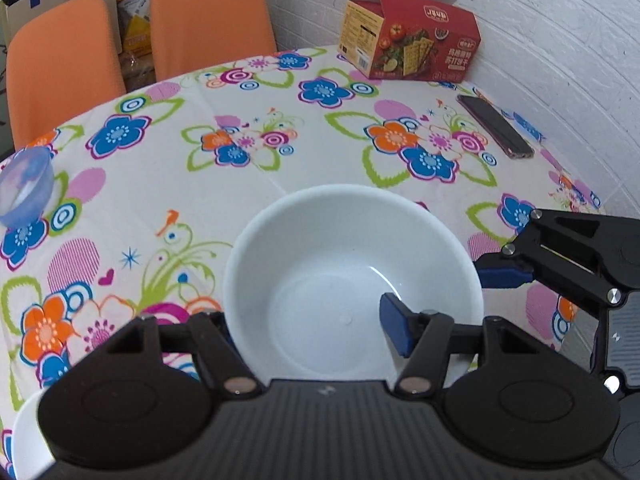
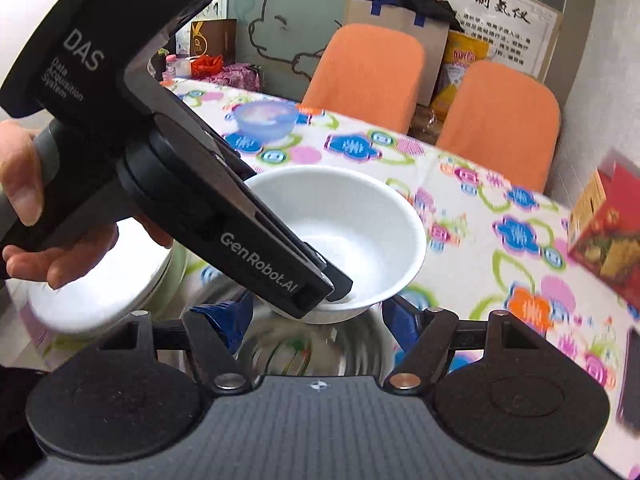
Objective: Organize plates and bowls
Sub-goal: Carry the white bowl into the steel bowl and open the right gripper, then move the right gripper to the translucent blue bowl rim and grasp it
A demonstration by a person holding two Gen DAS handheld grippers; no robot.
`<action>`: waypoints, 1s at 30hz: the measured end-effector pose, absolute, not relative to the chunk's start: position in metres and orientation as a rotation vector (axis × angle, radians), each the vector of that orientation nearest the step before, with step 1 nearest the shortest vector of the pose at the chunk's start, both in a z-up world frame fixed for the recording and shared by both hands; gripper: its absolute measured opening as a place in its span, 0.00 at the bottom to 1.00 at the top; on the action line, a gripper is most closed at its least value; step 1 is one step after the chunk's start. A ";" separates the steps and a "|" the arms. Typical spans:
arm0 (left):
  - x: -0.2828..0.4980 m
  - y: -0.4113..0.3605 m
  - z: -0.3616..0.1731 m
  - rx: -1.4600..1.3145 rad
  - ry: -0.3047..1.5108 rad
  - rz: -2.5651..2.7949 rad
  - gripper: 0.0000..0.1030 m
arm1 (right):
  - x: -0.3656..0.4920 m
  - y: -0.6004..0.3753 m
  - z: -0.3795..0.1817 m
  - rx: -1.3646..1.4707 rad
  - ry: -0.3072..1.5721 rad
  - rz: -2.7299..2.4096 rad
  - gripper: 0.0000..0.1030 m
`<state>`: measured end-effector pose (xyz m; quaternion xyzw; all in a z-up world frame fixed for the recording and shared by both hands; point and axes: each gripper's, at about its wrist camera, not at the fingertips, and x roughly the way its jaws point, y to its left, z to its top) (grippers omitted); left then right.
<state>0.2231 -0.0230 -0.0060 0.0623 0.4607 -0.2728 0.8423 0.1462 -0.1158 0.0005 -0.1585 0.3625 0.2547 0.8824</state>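
A white bowl (image 1: 352, 264) stands on the flowered tablecloth (image 1: 160, 184). My left gripper (image 1: 306, 322) straddles its near-left wall. Its right blue pad (image 1: 396, 328) hangs free inside the bowl, and the left finger is hidden behind the rim. The jaws stand apart, open. In the right wrist view the same gripper (image 2: 328, 296) dips into the bowl (image 2: 352, 220), with a hand (image 2: 24, 184) on its grip. My right gripper (image 2: 312, 320) sits just right of the bowl, fingers apart. A shiny, blurred round thing (image 2: 304, 344) shows in the gap, and no pad visibly presses on it.
A translucent blue bowl (image 1: 26, 188) sits at the table's far left edge. A white dish (image 1: 24, 436) lies near left. A red cracker box (image 1: 408, 36) and a phone (image 1: 496, 126) lie by the white wall. Two orange chairs (image 1: 208, 16) stand behind the table.
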 end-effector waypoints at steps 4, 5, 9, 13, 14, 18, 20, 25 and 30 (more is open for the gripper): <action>0.213 -0.027 -0.020 0.190 0.977 -0.545 0.65 | 0.131 -0.120 -0.014 -0.328 0.774 0.534 0.56; 0.212 -0.026 -0.022 0.190 0.978 -0.541 0.67 | 0.128 -0.121 -0.017 -0.327 0.776 0.536 0.55; 0.213 -0.025 -0.023 0.180 0.990 -0.555 0.74 | 0.113 -0.128 -0.026 -0.320 0.773 0.540 0.55; 0.212 -0.021 -0.016 0.178 0.990 -0.555 0.77 | 0.110 -0.138 -0.024 -0.301 0.776 0.517 0.55; 0.211 -0.019 -0.012 0.180 0.980 -0.555 0.77 | 0.107 -0.141 -0.023 -0.291 0.778 0.511 0.55; 0.207 -0.007 0.004 0.175 0.940 -0.545 0.80 | 0.101 -0.153 -0.019 -0.257 0.798 0.512 0.56; 0.204 0.000 0.015 0.186 0.898 -0.522 0.81 | 0.096 -0.155 -0.017 -0.257 0.799 0.514 0.56; 0.210 0.038 0.034 0.159 0.845 -0.448 0.84 | 0.091 -0.151 -0.005 -0.263 0.754 0.538 0.56; 0.232 0.108 0.039 0.125 0.859 -0.281 0.84 | 0.111 -0.130 0.010 -0.275 0.714 0.590 0.56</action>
